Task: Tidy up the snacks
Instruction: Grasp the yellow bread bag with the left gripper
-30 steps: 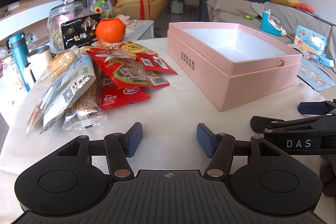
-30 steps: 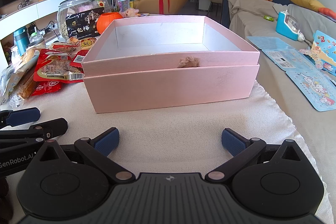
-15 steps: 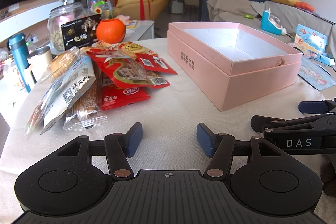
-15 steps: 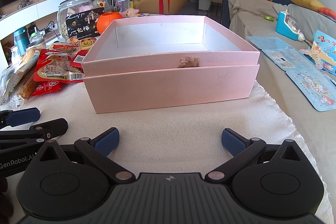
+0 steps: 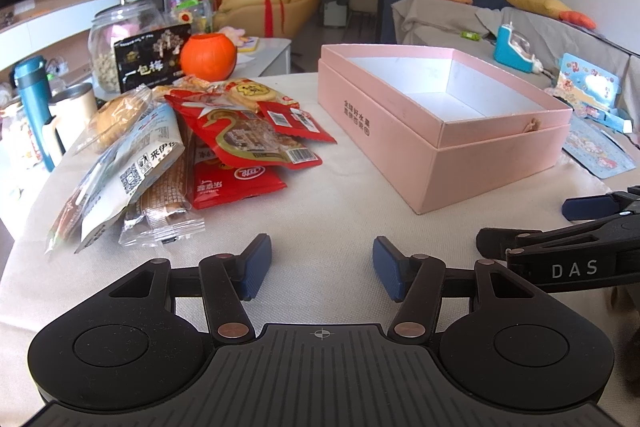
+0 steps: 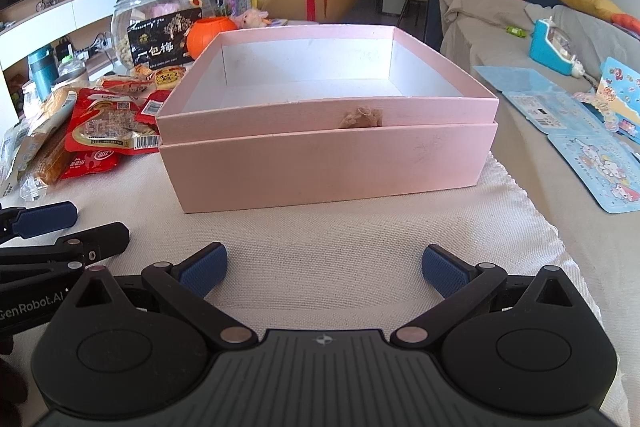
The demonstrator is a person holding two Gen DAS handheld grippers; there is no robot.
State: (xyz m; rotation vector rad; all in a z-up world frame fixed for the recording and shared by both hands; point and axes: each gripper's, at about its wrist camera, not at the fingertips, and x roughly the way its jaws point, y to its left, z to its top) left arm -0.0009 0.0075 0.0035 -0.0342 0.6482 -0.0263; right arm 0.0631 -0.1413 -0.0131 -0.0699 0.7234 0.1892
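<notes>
Both tools hover low over a cloth-covered table (image 6: 360, 259), side by side, pointing forward and angled down. The left tool (image 5: 322, 263) has its blue pads about half apart and closing, with only bare cloth between them. The right tool (image 6: 324, 267) has its pads wide apart, gripping nothing; its side reads "DAS". The left tool's side reads "GenRobot.AI". An open pink box (image 6: 328, 163), white and empty inside, sits just ahead of the right tool, with small Chinese print on one side. The snacks (image 5: 224, 147) lie piled left of the box, apart from it: red packets with barcodes, clear-wrapped biscuits. Behind them, a black bag (image 5: 150, 61) reads "一包梅", beside an orange pot (image 5: 208, 57).
</notes>
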